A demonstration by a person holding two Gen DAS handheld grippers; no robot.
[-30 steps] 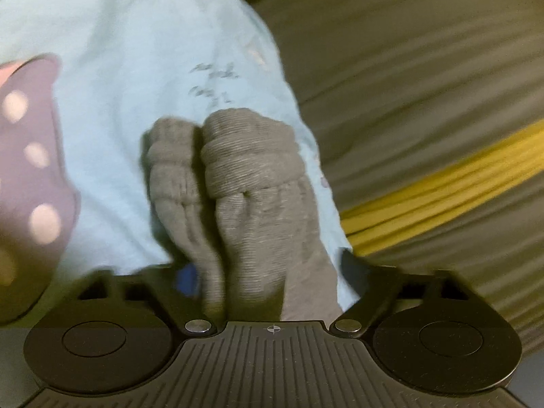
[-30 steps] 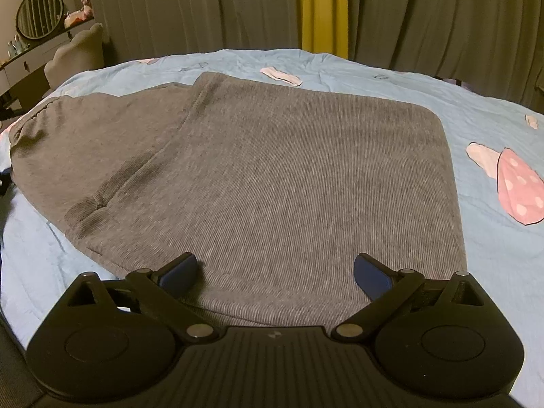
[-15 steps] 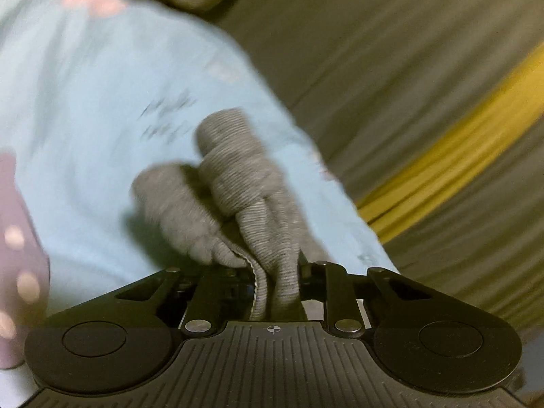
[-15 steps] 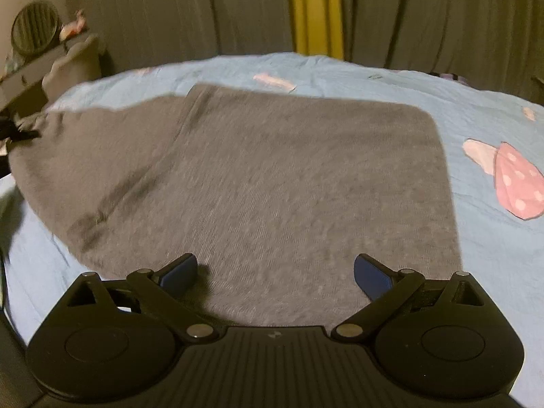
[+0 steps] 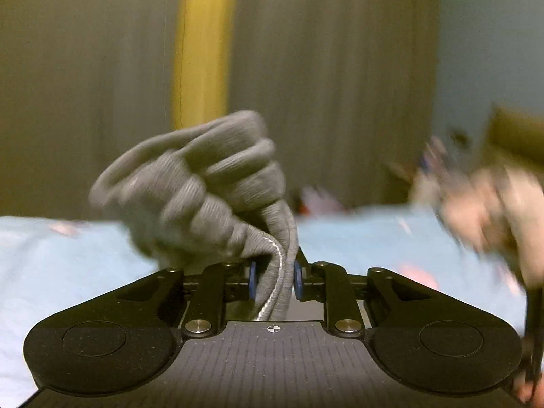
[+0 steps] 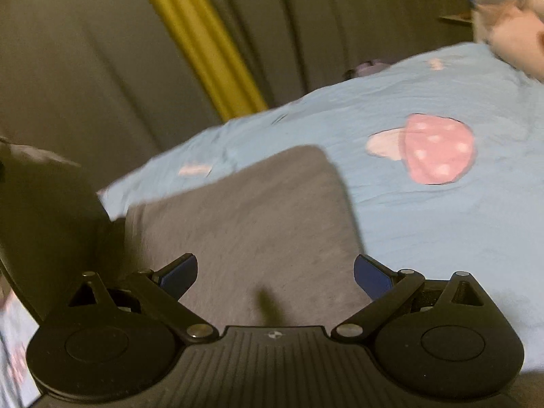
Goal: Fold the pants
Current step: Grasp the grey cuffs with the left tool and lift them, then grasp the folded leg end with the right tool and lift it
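Left gripper point(image 5: 273, 277) jaws are pinching bunched grey pants point(image 5: 204, 190); right gripper point(image 6: 275, 272) jaws are spreading over the blue bed point(image 6: 442, 224), curtains point(image 6: 85, 51) hanging behind.

Ribbed grey knit pants point(image 5: 217, 187) on smooth cotton bedsheet point(image 6: 425, 210).

Light blue bedsheet point(image 6: 425, 224) is spread across bed, lightly creased. Pink mushroom print with pale dots point(image 6: 438, 148) is seen on sheet, right of centre in right wrist view; smaller pale pink print point(image 6: 194, 170) is seen further left. Grey-brown pleated curtains point(image 5: 323, 68) are hung behind bed. Yellow curtain strip point(image 5: 200, 47) is set between grey panels, upright in left wrist view, slanted in right. Blurred pale shape point(image 6: 510, 30), possibly soft toy or cushion, is seen at far bed edge.
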